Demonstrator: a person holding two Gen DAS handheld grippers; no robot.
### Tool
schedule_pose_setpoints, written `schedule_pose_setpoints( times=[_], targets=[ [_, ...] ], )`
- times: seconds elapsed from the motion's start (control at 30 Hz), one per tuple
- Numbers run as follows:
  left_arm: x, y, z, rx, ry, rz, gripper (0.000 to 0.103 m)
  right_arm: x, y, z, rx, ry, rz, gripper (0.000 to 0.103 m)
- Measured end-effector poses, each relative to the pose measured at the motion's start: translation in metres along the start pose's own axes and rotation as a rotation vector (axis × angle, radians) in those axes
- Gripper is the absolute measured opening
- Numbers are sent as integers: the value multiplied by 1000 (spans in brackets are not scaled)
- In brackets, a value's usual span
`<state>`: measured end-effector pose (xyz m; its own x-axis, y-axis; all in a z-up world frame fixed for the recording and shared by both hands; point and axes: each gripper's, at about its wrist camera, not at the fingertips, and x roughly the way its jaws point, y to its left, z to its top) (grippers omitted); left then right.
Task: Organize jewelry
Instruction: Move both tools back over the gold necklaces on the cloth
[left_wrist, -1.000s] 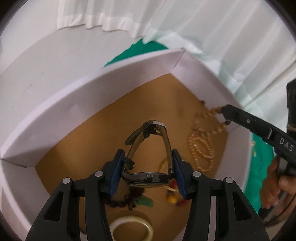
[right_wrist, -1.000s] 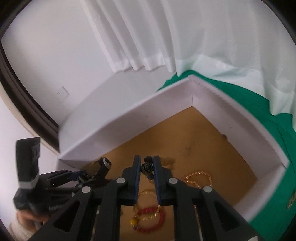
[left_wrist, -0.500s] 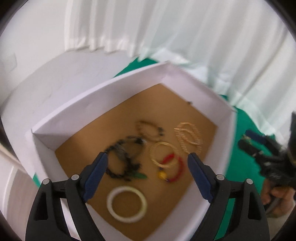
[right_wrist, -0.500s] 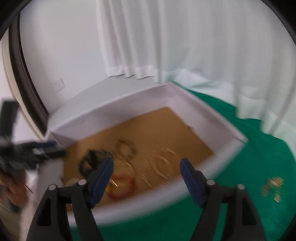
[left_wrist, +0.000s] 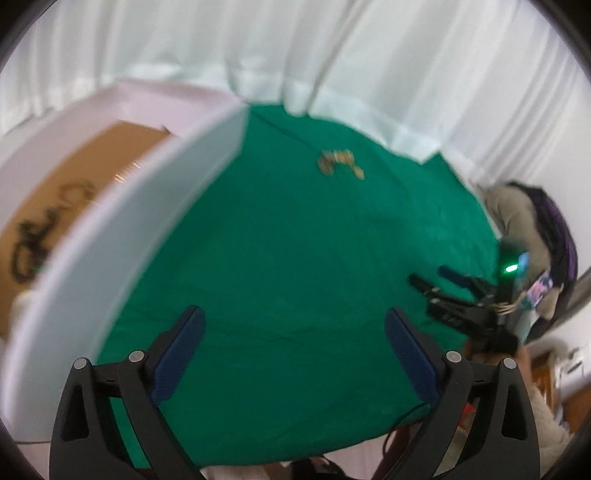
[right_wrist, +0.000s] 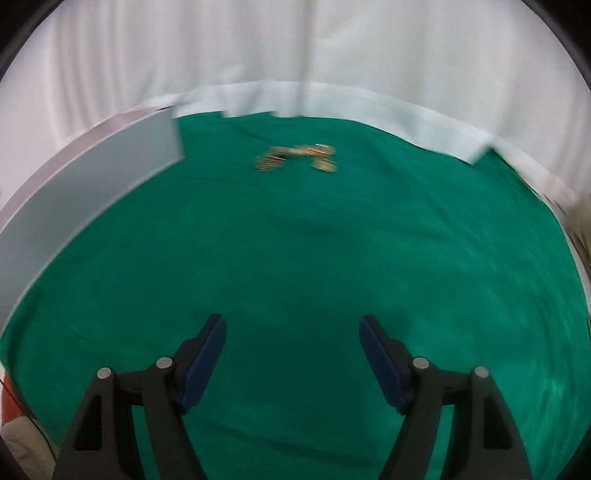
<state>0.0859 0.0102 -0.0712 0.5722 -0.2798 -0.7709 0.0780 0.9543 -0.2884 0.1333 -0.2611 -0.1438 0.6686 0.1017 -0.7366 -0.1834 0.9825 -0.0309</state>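
Both claws are spread with nothing between their blue pads: the left claw (left_wrist: 293, 343), whose jaws have just been opening, hangs over the green cloth (left_wrist: 295, 258) on the tabletop, and the right claw (right_wrist: 291, 350), its jaws likewise just opened, points across the same cloth. At the left stands the white box (left_wrist: 122, 229) with its brown floor, and inside it dark bracelets (left_wrist: 44, 225) lie in a blurred tangle; more pieces may be there, but the near wall hides most of the floor. Out on the cloth, well apart from the box, one small cluster of gold jewelry (right_wrist: 299, 157) is not yet collected. Judging by this, most of the sorting looks done, and that gold cluster seems to be what is left. In the left view the right claw (left_wrist: 443, 280) shows at the cloth's right edge, far short of the gold pieces.
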Motion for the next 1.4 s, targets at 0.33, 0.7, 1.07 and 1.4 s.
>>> schedule_pose_setpoints(
  times=[0.33, 0.7, 1.07, 1.4],
  targets=[
    [52, -23, -4, 67, 73, 72, 98, 1, -41, -19, 81, -27, -58, 76],
    [76, -26, 0, 87, 109, 87, 98, 7, -37, -33, 82, -20, -50, 76],
    [139, -56, 103, 188, 103, 29, 98, 8, -36, -35, 84, -17, -45, 77],
    [264, -81, 204, 283, 65, 117, 96, 8, -37, -36, 89, -19, -33, 79]
  ],
)
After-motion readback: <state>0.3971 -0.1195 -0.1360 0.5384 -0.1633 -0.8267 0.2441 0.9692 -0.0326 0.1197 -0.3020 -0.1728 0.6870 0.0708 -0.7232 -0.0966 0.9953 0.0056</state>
